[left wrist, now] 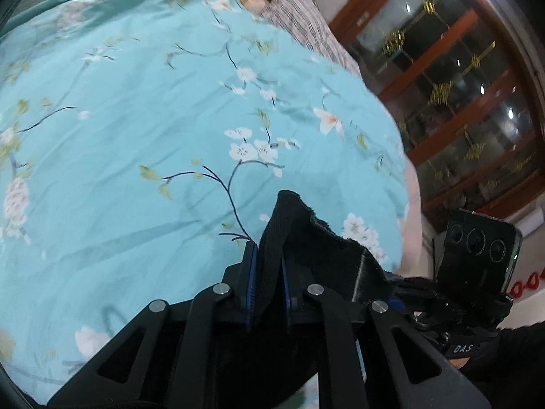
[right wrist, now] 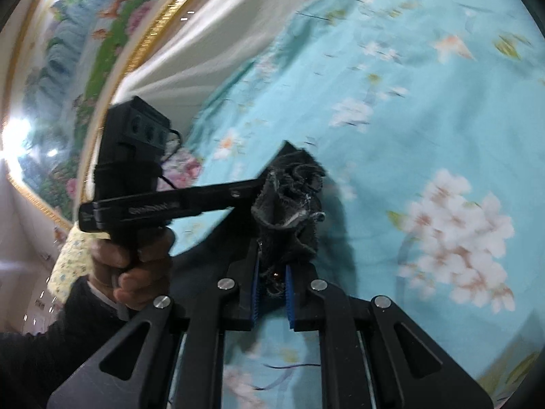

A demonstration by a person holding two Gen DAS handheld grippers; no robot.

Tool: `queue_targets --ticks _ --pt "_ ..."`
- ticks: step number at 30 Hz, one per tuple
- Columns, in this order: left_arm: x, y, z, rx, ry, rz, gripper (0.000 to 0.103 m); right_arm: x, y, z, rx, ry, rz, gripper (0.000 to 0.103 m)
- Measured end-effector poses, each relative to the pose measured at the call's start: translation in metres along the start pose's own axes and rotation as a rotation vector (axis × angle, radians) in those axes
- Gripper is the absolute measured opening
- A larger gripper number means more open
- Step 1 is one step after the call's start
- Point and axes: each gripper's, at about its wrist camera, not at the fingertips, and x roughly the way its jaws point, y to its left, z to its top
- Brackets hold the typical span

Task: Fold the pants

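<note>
The black pants are held up above a bed with a turquoise floral sheet. My left gripper is shut on a black edge of the pants, which rises between its blue pads. My right gripper is shut on a bunched black end of the pants. In the right wrist view, the left gripper reaches in from the left, held by a hand, and meets the same cloth. In the left wrist view, part of the other gripper's body shows at the right.
A dark wooden cabinet with glass doors stands beyond the bed's right edge. A striped pillow lies at the far end. A gold-framed landscape painting and a white cloth are behind the bed.
</note>
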Motion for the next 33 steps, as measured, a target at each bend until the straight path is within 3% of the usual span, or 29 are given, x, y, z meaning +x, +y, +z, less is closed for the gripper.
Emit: queue_targets --ticks 7,13,24,33 --pt "-0.062 0.004 -0.025 -0.039 -0.163 -0.018 0.012 0.019 0.046 0.007 -0.082 0.036 0.154 0.014" --pt "-0.112 0.028 -0.065 -0.130 -0.280 0.024 0.008 0.058 0.076 0.003 -0.123 0.149 0.275 0.014" --pt "-0.146 0.085 -0.141 -0.333 -0.370 0.058 0.008 0.130 0.110 -0.027 -0.203 0.337 0.322 0.014" --pt "-0.138 0.125 -0.199 -0.516 -0.393 0.081 0.008 0.170 0.115 -0.061 -0.277 0.472 0.250 0.018"
